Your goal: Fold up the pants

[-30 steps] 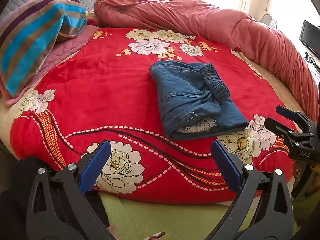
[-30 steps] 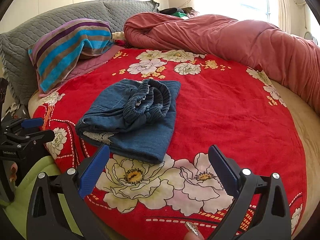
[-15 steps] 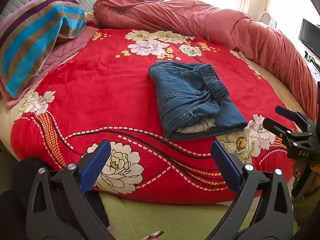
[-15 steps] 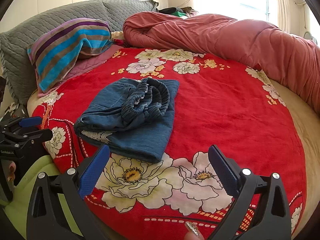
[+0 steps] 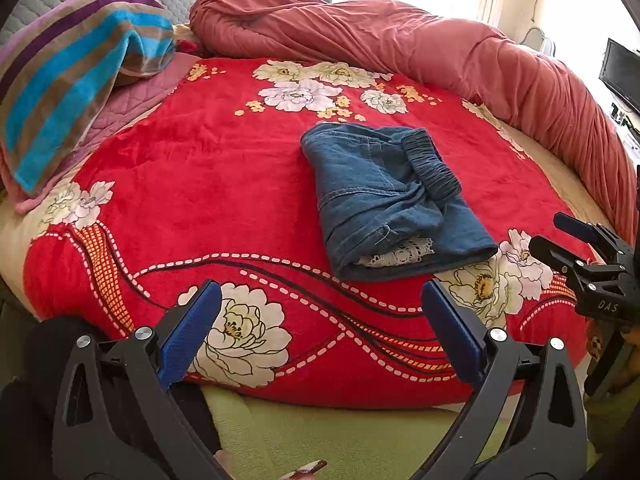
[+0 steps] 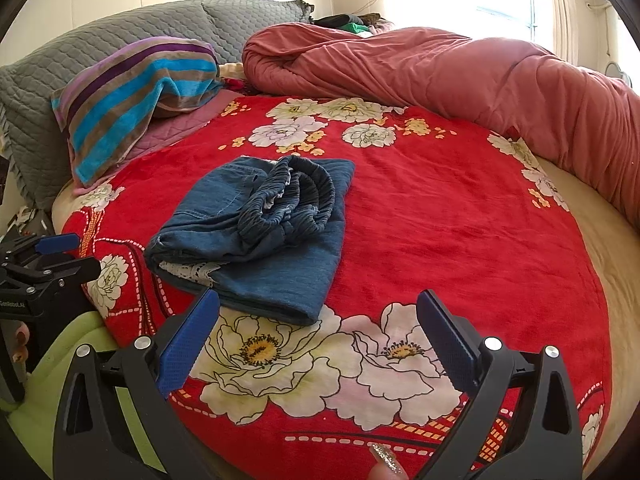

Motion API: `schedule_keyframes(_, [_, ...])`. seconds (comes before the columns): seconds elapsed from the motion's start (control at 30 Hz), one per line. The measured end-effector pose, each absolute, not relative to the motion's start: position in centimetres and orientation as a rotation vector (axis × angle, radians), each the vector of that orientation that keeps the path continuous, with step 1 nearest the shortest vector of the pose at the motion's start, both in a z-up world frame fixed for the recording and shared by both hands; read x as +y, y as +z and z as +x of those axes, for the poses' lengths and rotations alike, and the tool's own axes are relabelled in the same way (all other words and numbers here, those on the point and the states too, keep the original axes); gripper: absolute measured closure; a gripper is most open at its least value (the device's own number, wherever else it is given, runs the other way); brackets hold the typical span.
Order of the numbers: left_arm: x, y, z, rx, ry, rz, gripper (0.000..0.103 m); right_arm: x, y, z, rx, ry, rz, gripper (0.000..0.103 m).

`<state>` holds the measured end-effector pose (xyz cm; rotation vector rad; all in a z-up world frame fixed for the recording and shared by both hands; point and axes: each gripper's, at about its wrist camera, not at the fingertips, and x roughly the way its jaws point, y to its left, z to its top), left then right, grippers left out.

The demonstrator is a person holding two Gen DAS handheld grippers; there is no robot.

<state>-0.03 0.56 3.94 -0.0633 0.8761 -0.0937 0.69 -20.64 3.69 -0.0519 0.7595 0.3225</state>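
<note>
Both grippers, left gripper [image 5: 320, 320] and right gripper [image 6: 318, 320], have jaws spread apart, holding nothing. Pants [image 5: 384, 200] sit folded on the red blanket [image 5: 200, 184]. That bunched waistband looks springy, so any nudge could pop the top fold open.

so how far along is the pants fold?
Looks done: the pants lie in a compact folded bundle on the red blanket, waistband on top. In hand: nothing; the left gripper and right gripper are open, short of the bundle. Left: at most tidying the bunched waistband.
</note>
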Motion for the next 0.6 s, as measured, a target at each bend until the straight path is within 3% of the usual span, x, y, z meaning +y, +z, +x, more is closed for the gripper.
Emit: schedule_keyframes(0.6, [0.7, 3.8, 0.0, 0.886, -0.101, -0.067, 0.01, -21.9, 3.8, 1.1, 0.756, 0.266, -0.034, 0.005])
